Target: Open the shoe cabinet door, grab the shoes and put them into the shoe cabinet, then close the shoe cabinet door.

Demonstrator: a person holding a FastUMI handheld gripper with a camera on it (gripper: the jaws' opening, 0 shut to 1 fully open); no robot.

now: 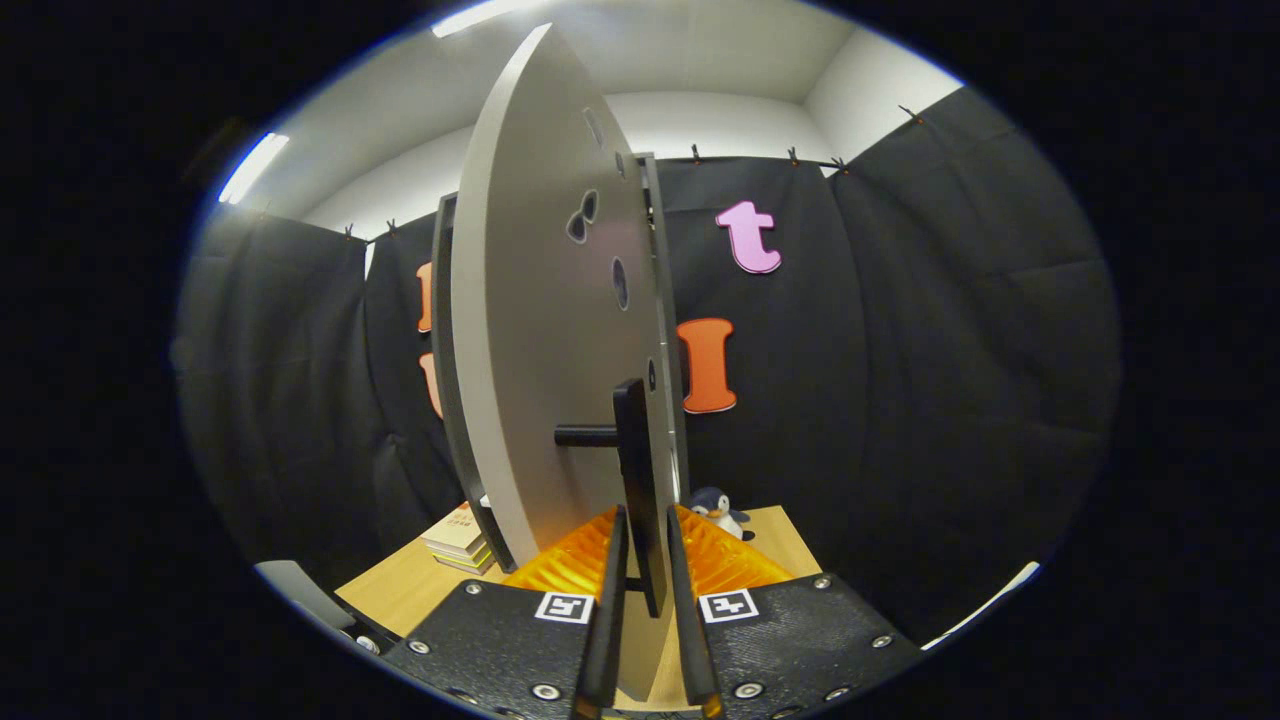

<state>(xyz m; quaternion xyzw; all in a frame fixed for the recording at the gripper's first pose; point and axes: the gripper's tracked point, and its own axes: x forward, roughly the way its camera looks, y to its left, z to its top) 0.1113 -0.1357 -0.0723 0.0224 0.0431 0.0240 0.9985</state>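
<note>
Shoe cabinet door, a pale grey panel, stands open and is seen nearly edge-on, rising from the lower centre of the frame to the top centre. Its inner face carries a few dark holes and slots in the upper middle. A dark bar handle stands off the door on a short post, running upright at centre, just below the middle of the frame. The gripper sits at the bottom centre with its two fingers set narrow on either side of the handle's lower end; they look closed onto the bar, though actual contact on both sides cannot be made out for certain. Behind the door, the dark edge of the shoe cabinet shows to the left of centre. A wooden table lies at lower left and lower centre. On it, a stack of books rests at lower left beside the cabinet's foot, and a small penguin toy stands just right of the door, beyond the fingers. An orange ribbed surface lies just ahead of the fingers.
</note>
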